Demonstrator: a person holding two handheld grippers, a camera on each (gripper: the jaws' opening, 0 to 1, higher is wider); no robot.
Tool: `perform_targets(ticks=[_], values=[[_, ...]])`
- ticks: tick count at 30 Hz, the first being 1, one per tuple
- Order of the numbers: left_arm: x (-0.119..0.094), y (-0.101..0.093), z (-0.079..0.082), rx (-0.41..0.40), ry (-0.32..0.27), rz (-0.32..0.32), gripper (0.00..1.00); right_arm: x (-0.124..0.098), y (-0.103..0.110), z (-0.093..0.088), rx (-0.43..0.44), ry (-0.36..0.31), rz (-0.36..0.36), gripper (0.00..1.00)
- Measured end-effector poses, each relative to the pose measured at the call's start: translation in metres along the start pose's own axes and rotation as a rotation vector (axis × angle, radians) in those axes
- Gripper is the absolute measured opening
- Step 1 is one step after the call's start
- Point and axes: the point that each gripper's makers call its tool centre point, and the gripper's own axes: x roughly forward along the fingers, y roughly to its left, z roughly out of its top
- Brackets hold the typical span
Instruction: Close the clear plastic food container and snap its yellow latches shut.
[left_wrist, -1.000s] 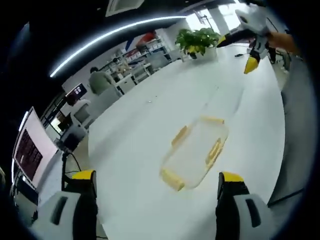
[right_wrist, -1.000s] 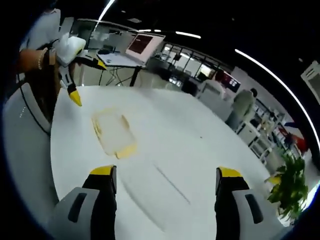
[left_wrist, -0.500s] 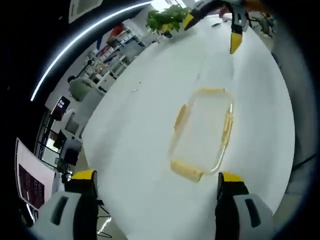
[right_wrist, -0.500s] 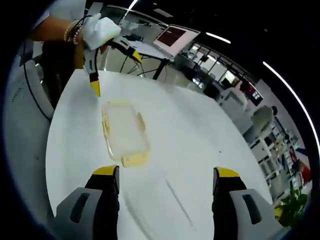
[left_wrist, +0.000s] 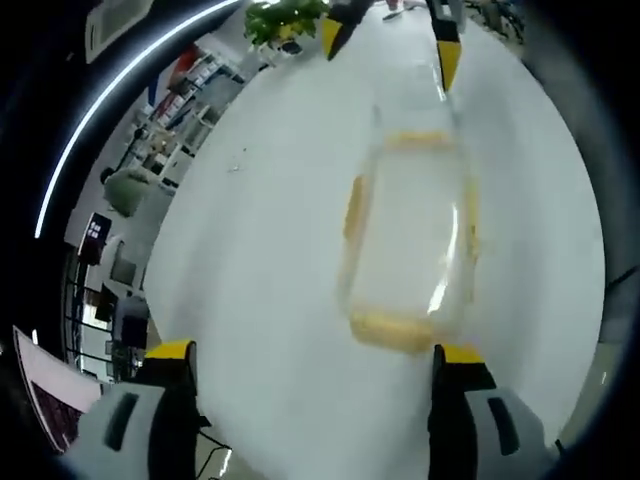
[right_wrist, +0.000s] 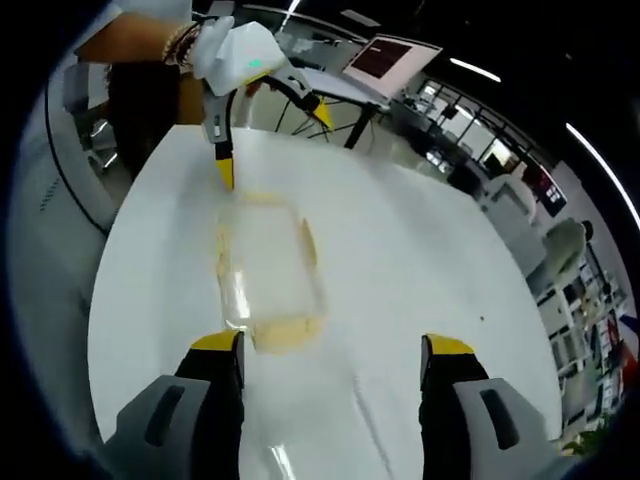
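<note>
1. Both grippers had closed in on the container since the earlier frames, and it loomed larger in each view; the container itself appeared to lie where it had been on the white table.
2. In the left gripper view, the clear container lay at centre frame with its lid apparently resting on top. Yellow latches showed along its left side, right side, far end and near end.
3. The left gripper rose from the bottom of its view with jaws spread wide and holding nothing, the near latch between and just beyond the tips.
4. The right gripper entered at the top of the left gripper view, jaws wide apart, one yellow tip close above the far end; contact could not be confirmed.
5. In the right gripper view, the container sat at centre left. The right gripper stood wide and empty at the bottom, and the left gripper, held by a gloved hand, hung over the opposite end.
6. Judged progress: the lid seemed seated, though whether any latch was snapped could not be told; pressing the latches down appeared to remain.
</note>
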Motion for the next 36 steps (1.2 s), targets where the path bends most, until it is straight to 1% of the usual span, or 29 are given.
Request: perform_targets(ticks=[1, 2, 4, 5, 6, 7, 8, 9, 12, 13, 14, 15, 17, 19, 21, 22, 24, 27, 29, 32, 36], values=[[0.003, 0.001, 0.000, -0.010, 0.003, -0.010, 0.95, 0.002, 0.000, 0.001, -0.002, 0.004, 0.008, 0.69], [0.005, 0.001, 0.000, -0.012, 0.008, -0.019, 0.95, 0.006, 0.002, 0.002, -0.007, 0.009, 0.038, 0.69], [0.008, -0.003, 0.003, -0.004, 0.003, -0.053, 0.95, 0.010, 0.005, 0.001, -0.004, 0.016, 0.068, 0.68], [0.009, -0.005, 0.003, -0.004, 0.007, -0.068, 0.95, 0.013, 0.007, 0.000, 0.003, 0.030, 0.091, 0.68], [0.012, -0.004, 0.002, 0.001, 0.011, -0.077, 0.95, 0.016, 0.008, 0.001, 0.009, 0.029, 0.102, 0.68], [0.014, -0.005, 0.002, 0.004, 0.015, -0.086, 0.94, 0.019, 0.013, 0.000, 0.019, 0.039, 0.142, 0.67], [0.016, -0.008, 0.001, 0.009, 0.026, -0.102, 0.94, 0.021, 0.014, -0.004, 0.017, 0.062, 0.155, 0.66], [0.018, -0.009, 0.000, 0.007, 0.034, -0.113, 0.95, 0.025, 0.013, -0.009, -0.007, 0.093, 0.157, 0.65], [0.023, -0.014, 0.000, 0.018, 0.039, -0.141, 0.94, 0.030, 0.020, -0.015, -0.028, 0.127, 0.204, 0.65], [0.023, -0.015, 0.000, 0.015, 0.042, -0.156, 0.91, 0.031, 0.024, -0.017, -0.034, 0.141, 0.229, 0.64], [0.023, -0.014, 0.000, 0.009, 0.042, -0.157, 0.91, 0.033, 0.025, -0.017, -0.049, 0.142, 0.235, 0.64], [0.024, -0.014, -0.001, 0.011, 0.043, -0.169, 0.91, 0.036, 0.026, -0.017, -0.076, 0.148, 0.246, 0.62], [0.025, -0.017, 0.000, 0.013, 0.041, -0.195, 0.89, 0.039, 0.028, -0.019, -0.100, 0.165, 0.266, 0.59], [0.027, -0.021, 0.001, 0.021, 0.031, -0.234, 0.83, 0.045, 0.028, -0.019, -0.088, 0.169, 0.278, 0.58], [0.027, -0.023, 0.000, 0.004, 0.027, -0.255, 0.79, 0.048, 0.030, -0.019, -0.072, 0.172, 0.306, 0.58], [0.027, -0.023, 0.000, 0.002, 0.025, -0.259, 0.78, 0.049, 0.030, -0.018, -0.070, 0.169, 0.308, 0.57], [0.027, -0.024, 0.000, 0.001, 0.022, -0.268, 0.78, 0.052, 0.028, -0.020, -0.075, 0.178, 0.310, 0.52], [0.026, -0.027, 0.001, 0.008, 0.018, -0.288, 0.74, 0.054, 0.030, -0.026, -0.064, 0.204, 0.332, 0.52], [0.026, -0.030, 0.001, 0.010, 0.019, -0.304, 0.72, 0.054, 0.034, -0.028, -0.061, 0.209, 0.353, 0.52], [0.026, -0.030, 0.000, 0.012, 0.020, -0.309, 0.73, 0.055, 0.034, -0.033, -0.097, 0.232, 0.350, 0.49], [0.026, -0.033, 0.001, 0.016, 0.026, -0.345, 0.71, 0.058, 0.038, -0.033, -0.090, 0.230, 0.373, 0.46]])
